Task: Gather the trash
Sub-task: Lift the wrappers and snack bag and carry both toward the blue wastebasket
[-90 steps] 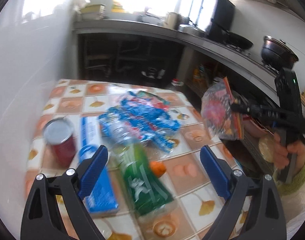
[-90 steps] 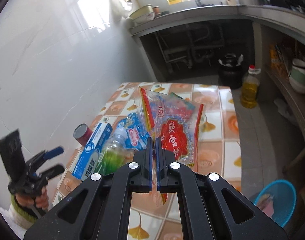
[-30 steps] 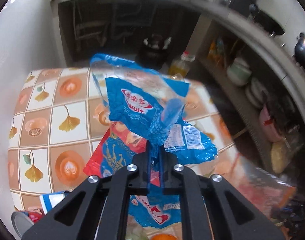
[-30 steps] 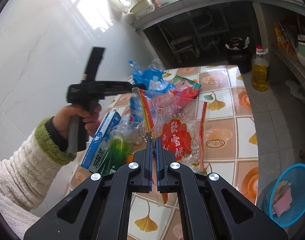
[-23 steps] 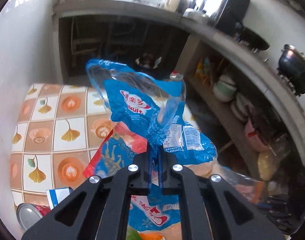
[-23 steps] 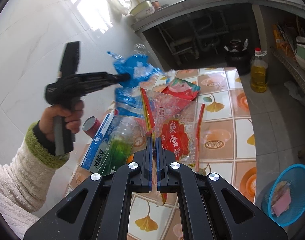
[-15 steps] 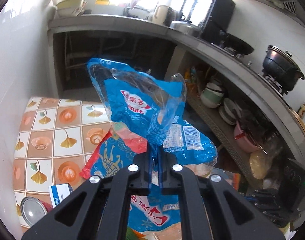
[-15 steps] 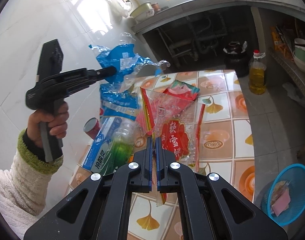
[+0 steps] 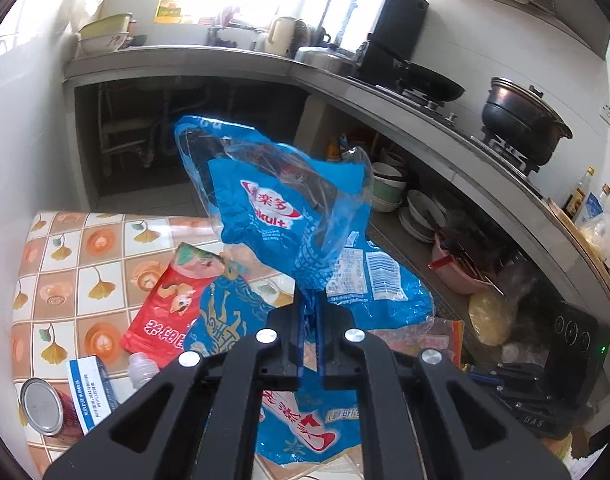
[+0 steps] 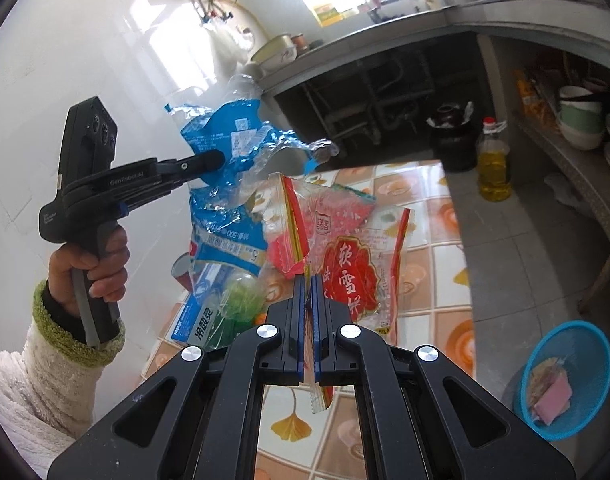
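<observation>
Left tool: jaws pinched tight on a crumpled blue wrapper, which hangs in the air above the tiled counter, clear of its surface. In the right wrist view the same left tool juts out from a hand in a cream sleeve with a green cuff, and the blue wrapper droops from its tip, over the counter.

Right tool: jaws closed on the edge of a clear bag with red print, held up above the counter, just beside the blue wrapper.

On the counter below the blue wrapper: a red and blue snack bag lying flat, a blue and white box, a red tin can just beside the box at the counter's near corner, and a green bottle lying against the box.

On the floor past the counter's near right edge sits a blue basket with a few scraps inside. A yellow oil bottle stands on the floor beyond the counter's far end.
</observation>
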{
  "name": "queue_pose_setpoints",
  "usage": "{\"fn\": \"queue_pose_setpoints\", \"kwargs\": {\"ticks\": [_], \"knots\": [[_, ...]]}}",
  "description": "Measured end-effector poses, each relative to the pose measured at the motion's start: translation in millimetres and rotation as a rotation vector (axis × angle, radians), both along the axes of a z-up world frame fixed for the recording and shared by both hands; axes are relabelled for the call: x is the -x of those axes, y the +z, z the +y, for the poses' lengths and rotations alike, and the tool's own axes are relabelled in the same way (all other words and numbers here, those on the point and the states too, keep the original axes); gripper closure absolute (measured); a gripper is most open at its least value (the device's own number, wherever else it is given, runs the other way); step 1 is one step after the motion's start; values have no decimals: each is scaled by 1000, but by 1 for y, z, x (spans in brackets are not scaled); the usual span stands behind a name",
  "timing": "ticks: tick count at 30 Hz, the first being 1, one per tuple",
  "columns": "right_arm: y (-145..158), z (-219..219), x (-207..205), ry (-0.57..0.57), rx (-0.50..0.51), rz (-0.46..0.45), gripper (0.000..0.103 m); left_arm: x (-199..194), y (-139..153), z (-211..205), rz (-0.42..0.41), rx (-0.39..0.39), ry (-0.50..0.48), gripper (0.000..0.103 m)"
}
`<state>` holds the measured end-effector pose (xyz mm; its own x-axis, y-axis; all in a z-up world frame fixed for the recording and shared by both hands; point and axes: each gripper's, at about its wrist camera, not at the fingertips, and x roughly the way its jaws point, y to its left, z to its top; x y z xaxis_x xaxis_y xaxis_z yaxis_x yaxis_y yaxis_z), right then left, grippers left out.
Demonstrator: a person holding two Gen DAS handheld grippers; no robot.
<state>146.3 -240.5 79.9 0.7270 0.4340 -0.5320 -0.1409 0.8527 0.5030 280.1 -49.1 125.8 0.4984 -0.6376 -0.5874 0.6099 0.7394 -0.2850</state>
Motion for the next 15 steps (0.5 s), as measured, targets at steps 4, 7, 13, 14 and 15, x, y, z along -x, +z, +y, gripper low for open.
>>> {"fn": "queue_pose_setpoints", "kwargs": {"ticks": [4,7,13,14,15], "knots": [[2,-18,16,-46,-8,-11,101,7,3,-11,7,2,-13,99],[0,-33,30,-91,-15,-15,101,16,4,-26,13,-1,-37,99],[-12,-66,64,-216,-37,7,101,36,-2,-77,42,-22,-133,99],[-14,-70,69,-236,-39,13,101,39,-3,-87,51,-23,-152,99],[-16,-75,74,-261,-43,20,101,42,-4,-99,59,-25,-173,99]]}}
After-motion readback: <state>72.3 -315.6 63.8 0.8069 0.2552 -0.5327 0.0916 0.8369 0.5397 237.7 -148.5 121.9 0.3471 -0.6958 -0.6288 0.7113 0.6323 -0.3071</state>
